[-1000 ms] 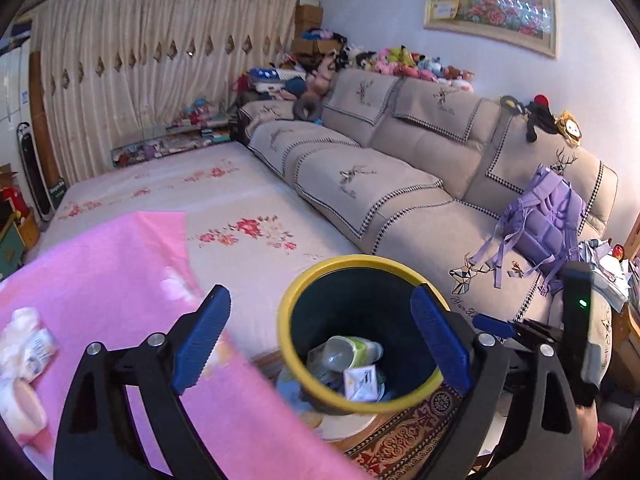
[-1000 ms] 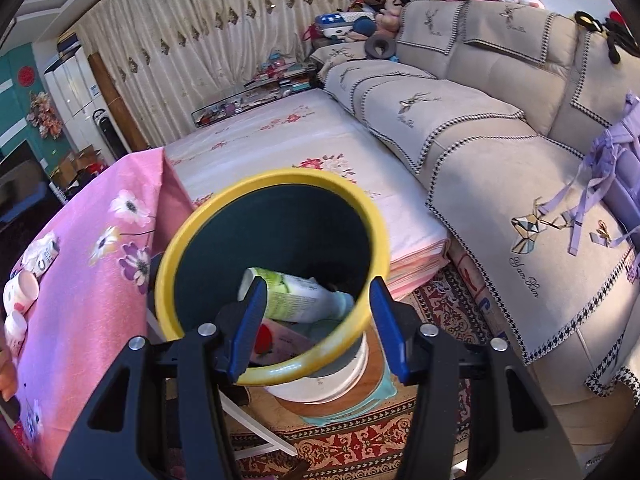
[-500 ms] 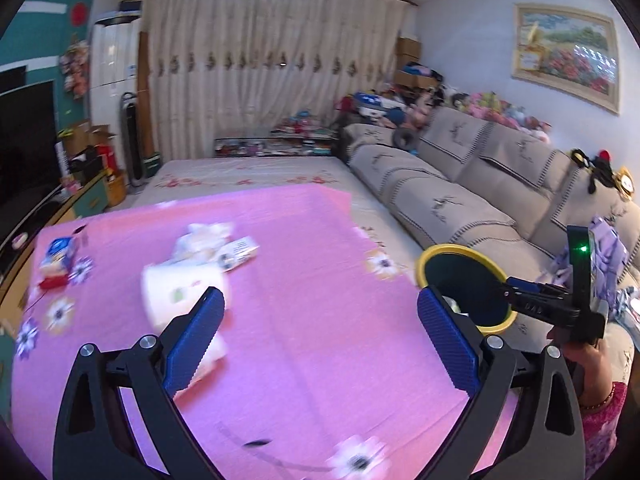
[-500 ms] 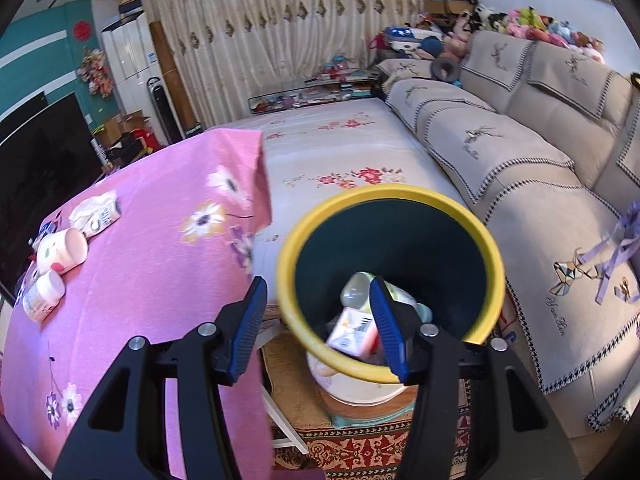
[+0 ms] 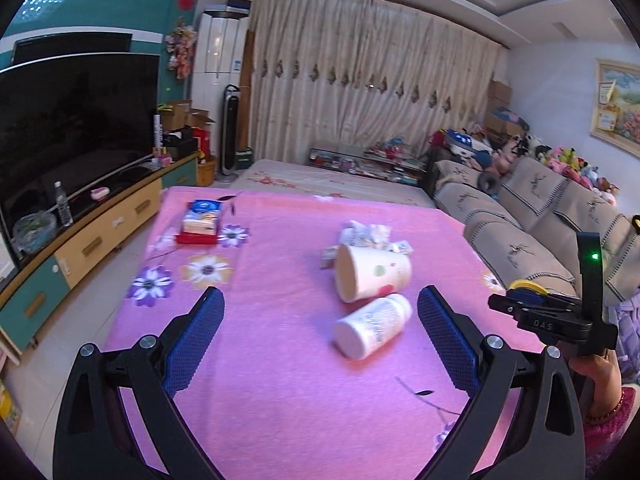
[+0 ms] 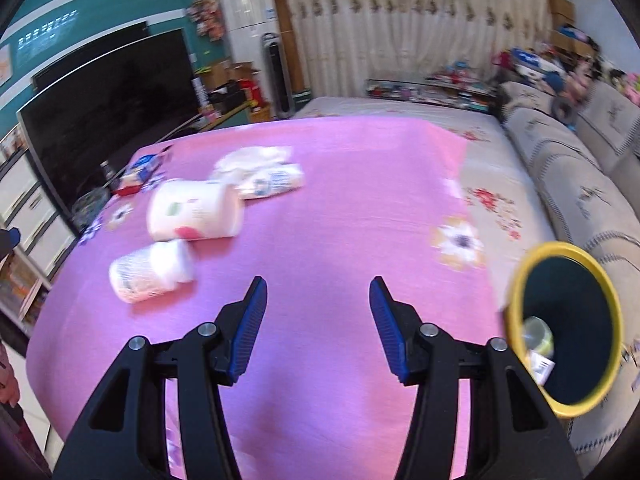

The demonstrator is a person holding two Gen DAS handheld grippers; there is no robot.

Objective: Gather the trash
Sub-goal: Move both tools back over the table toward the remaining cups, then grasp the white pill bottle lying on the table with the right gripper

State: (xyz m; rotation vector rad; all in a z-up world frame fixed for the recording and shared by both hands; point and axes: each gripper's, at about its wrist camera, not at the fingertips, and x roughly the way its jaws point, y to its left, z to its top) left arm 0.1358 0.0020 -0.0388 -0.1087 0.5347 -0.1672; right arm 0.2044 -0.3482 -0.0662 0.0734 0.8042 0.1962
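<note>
A white paper cup (image 5: 372, 276) lies on its side on the pink flowered tablecloth (image 5: 280, 380), with a white pill bottle (image 5: 372, 332) lying just in front of it and crumpled wrappers (image 5: 366, 236) behind it. My left gripper (image 5: 320, 336) is open and empty, with the bottle between its fingers' line of sight. My right gripper (image 6: 316, 324) is open and empty above the cloth; the cup (image 6: 196, 210), the bottle (image 6: 152, 270) and the wrappers (image 6: 260, 172) lie to its upper left. The yellow-rimmed bin (image 6: 568, 332) with trash inside stands at the table's right edge.
A blue and red packet (image 5: 202, 222) lies at the far left of the table. A TV (image 5: 72, 128) on a low cabinet stands to the left, a sofa (image 5: 520, 232) to the right, a flowered bed (image 5: 332, 180) behind the table. The right gripper's body (image 5: 560, 320) shows in the left view.
Both grippers have swung left, away from the bin and over the table. The cup, bottle and wrappers have come into the centre of the left view; the bin has moved to the right edge.
</note>
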